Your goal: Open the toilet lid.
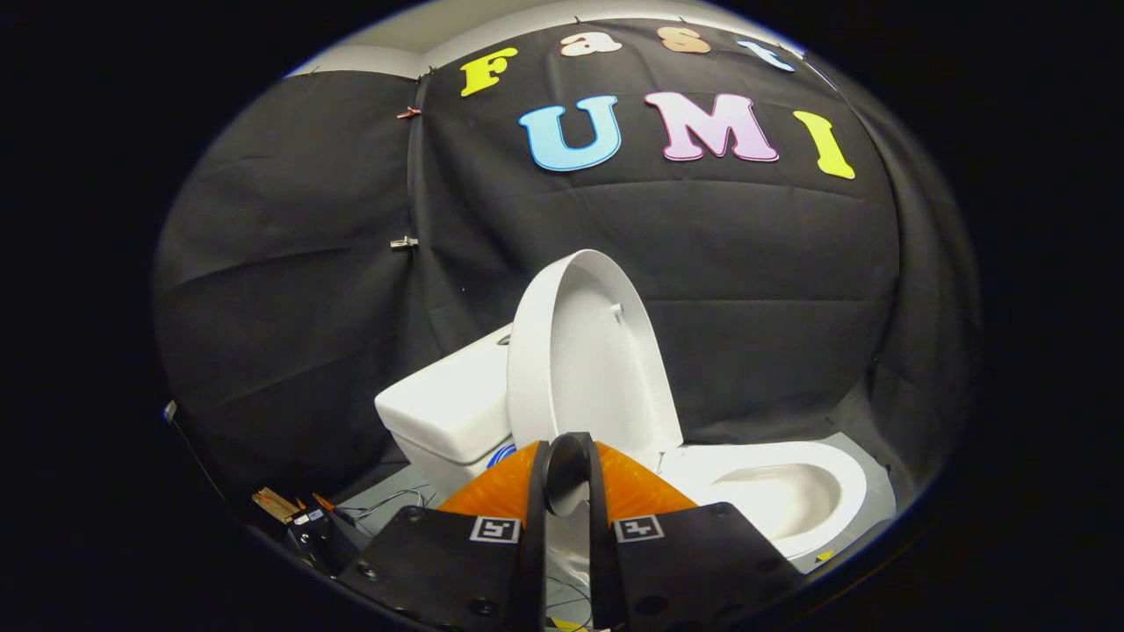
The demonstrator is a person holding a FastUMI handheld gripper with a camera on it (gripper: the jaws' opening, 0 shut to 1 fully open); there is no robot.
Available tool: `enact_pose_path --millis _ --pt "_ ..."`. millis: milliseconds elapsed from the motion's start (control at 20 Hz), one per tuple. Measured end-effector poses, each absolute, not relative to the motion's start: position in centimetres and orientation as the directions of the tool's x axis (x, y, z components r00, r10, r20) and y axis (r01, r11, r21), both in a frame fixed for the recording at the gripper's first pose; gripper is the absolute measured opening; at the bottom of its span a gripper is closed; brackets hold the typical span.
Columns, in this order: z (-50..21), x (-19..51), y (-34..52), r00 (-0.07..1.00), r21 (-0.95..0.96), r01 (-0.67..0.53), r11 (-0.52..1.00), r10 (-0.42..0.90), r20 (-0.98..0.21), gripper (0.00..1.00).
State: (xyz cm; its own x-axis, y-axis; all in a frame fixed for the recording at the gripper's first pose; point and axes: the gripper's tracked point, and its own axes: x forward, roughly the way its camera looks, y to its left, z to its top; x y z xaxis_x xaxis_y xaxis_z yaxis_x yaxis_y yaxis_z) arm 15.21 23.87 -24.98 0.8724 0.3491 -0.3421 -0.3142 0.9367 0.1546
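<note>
**Toilet lid raised, tongs nearly closed just before it**

Nearest, the tongs (pixel 569 456) have their two fingers drawn close together, the tips meeting in an arch with a narrow slot left between them lower down. Whether they grip the lid's edge cannot be told; nothing is plainly pinched between them. Small square markers (pixel 494 529) sit on the tongs' body on either side of the fingers. Just ahead of the fingertips stands the toilet lid (pixel 584 351), lifted up and leaning back toward the tank (pixel 448 408). Beside the lid, the bowl (pixel 777 491) lies uncovered. On the floor by the tank's foot lie some loose wires (pixel 386 502). Beyond everything hangs the booth's black cloth wall (pixel 290 290).
</note>
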Motion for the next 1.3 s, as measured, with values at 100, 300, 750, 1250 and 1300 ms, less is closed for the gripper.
enact_pose_path --millis 100,300,750,1250,1300 --pt "-25.0 15.0 23.7 0.871 0.147 -0.313 0.938 0.345 -0.350 0.24" --pt "-24.7 14.4 22.9 0.861 0.177 -0.309 0.935 0.354 -0.367 0.24" --pt "-14.6 11.8 20.6 0.906 0.146 -0.328 0.933 0.354 -0.232 0.70" --pt "0.8 3.6 12.8 0.966 -0.027 -0.254 0.967 0.252 -0.050 0.99" --pt "2.0 2.7 12.2 0.970 -0.038 -0.243 0.969 0.243 -0.027 0.99"
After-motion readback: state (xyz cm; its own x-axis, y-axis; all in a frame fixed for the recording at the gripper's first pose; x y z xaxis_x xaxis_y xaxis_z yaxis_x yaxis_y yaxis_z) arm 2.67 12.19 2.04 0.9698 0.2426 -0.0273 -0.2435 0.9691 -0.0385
